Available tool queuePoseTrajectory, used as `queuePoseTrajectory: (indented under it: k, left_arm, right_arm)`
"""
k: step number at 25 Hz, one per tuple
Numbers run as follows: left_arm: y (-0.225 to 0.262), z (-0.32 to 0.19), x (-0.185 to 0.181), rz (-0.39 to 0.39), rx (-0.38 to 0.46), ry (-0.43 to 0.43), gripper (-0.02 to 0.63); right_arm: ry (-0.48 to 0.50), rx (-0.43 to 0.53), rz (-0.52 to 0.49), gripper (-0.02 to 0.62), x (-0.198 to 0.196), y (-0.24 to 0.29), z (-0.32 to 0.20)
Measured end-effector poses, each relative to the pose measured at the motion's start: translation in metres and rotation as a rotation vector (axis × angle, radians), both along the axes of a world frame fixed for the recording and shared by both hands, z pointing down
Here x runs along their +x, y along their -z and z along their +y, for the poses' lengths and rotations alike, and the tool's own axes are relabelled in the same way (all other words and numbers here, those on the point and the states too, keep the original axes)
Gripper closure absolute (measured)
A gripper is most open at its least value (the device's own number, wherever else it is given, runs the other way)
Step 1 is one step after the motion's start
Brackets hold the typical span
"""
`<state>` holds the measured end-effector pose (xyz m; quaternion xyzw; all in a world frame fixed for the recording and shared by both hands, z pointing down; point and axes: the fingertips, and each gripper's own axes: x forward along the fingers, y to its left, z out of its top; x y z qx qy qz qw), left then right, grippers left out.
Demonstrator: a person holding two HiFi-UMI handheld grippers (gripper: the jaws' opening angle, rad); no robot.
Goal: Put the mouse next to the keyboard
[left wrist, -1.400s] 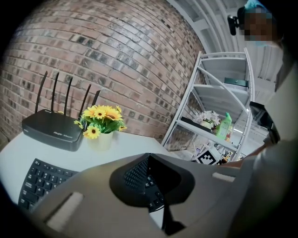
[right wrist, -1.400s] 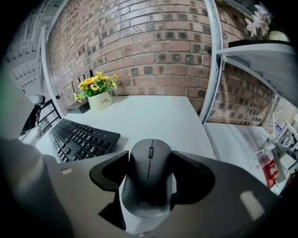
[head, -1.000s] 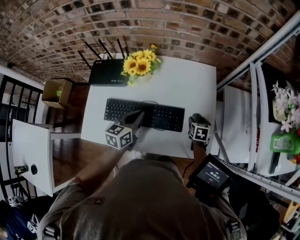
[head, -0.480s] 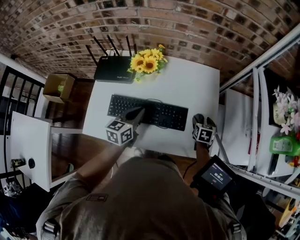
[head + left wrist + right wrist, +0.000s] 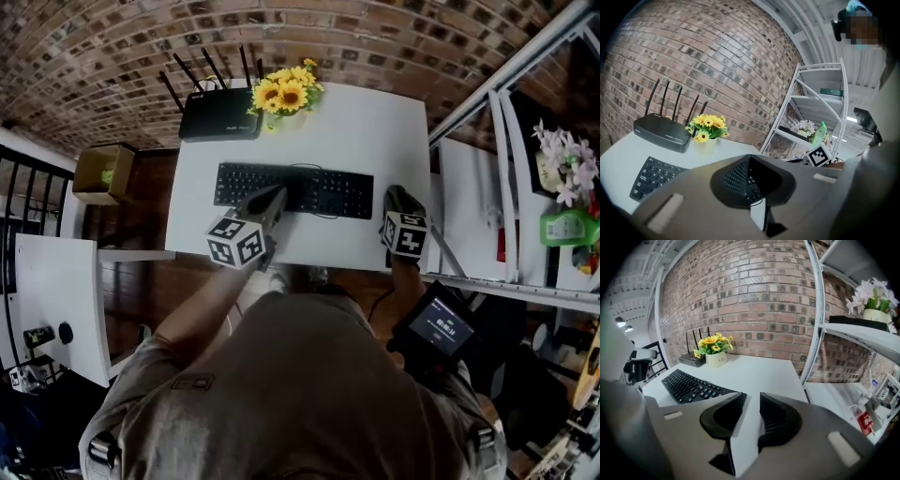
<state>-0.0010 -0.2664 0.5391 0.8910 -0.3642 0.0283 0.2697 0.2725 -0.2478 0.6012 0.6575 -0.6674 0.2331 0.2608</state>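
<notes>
Left tongs (image 5: pixel 749 158) were pressed together near the keyboard (image 5: pixel 328 192). Right tongs (image 5: pixel 752 397), just closing, stood slightly spread, empty, above the bench (image 5: pixel 375 122). The mouse couldn't be made out.

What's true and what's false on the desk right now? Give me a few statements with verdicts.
1. The sunflowers stand right beside the router at the far edge of the table. True.
2. The right gripper grips the mouse. False: its jaws have just been closing, but a narrow gap remains. Only bare table shows through that gap, and no mouse can be made out in any view.
3. The left gripper has its jaws spread wide. False: its jaw tips meet, with nothing held, over the near edge of the keyboard.
4. The right gripper is off the keyboard's right end. True.
</notes>
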Motion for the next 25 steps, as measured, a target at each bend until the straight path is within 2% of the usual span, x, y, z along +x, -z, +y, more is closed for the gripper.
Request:
queuePoseTrajectory:
  k: [6, 9, 18, 22, 25]
  left_arm:
    - [0.007, 0.019, -0.018, 0.028, 0.012, -0.007, 0.606]
    - [0.009, 0.029, -0.026, 0.04, 0.022, -0.008, 0.606]
    - [0.015, 0.067, -0.03, 0.034, 0.045, 0.02, 0.606]
    - [0.022, 0.087, -0.03, 0.006, 0.078, 0.068, 0.606]
    - [0.024, 0.109, -0.025, 0.009, 0.071, 0.115, 0.606]
  right_arm:
    - [0.046, 0.067, -0.022, 0.555, -0.048, 0.032, 0.024]
    - [0.082, 0.095, -0.037, 0.58, -0.075, 0.046, 0.039]
    - [0.233, 0.197, -0.192, 0.581, -0.14, 0.078, 0.072]
    - [0.331, 0.25, -0.285, 0.581, -0.158, 0.093, 0.09]
    - [0.396, 0.262, -0.326, 0.581, -0.16, 0.1, 0.114]
